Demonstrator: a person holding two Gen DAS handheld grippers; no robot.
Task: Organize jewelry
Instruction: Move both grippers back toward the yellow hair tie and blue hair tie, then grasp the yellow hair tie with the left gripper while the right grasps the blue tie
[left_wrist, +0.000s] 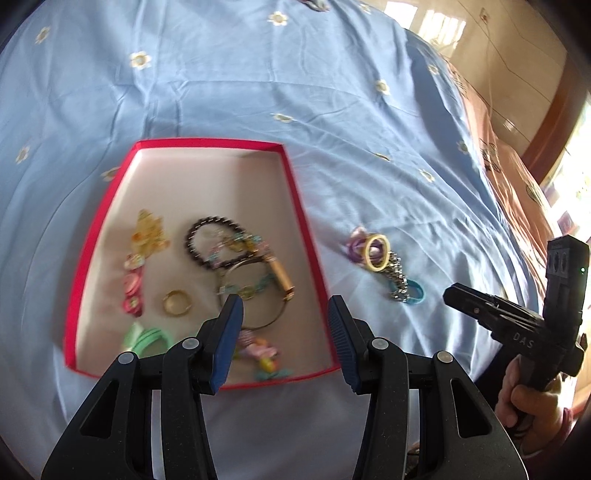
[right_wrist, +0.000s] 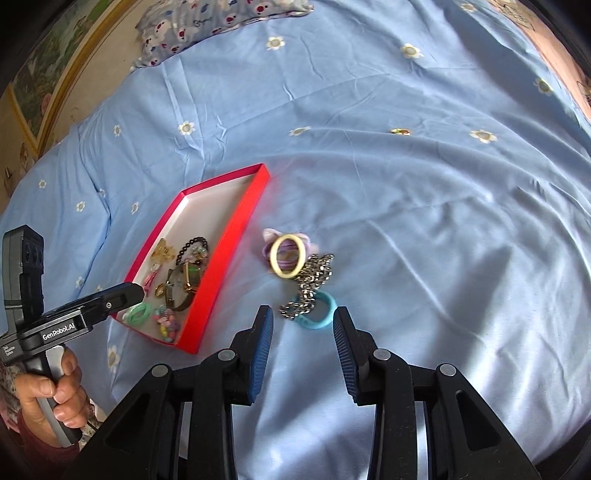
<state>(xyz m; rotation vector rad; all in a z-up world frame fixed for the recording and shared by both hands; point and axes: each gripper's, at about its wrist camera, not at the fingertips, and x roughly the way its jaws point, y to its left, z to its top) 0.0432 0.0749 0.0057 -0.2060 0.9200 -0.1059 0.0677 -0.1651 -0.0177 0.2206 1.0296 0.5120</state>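
Fingers (right_wrist: 303, 328) of the right gripper stand parted and empty just short of the blue band (right_wrist: 317, 314), positioned to collect it for the red box (right_wrist: 221, 266).

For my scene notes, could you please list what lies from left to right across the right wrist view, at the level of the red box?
left gripper → red box → cream ring → silver chain → bare blue sheet.
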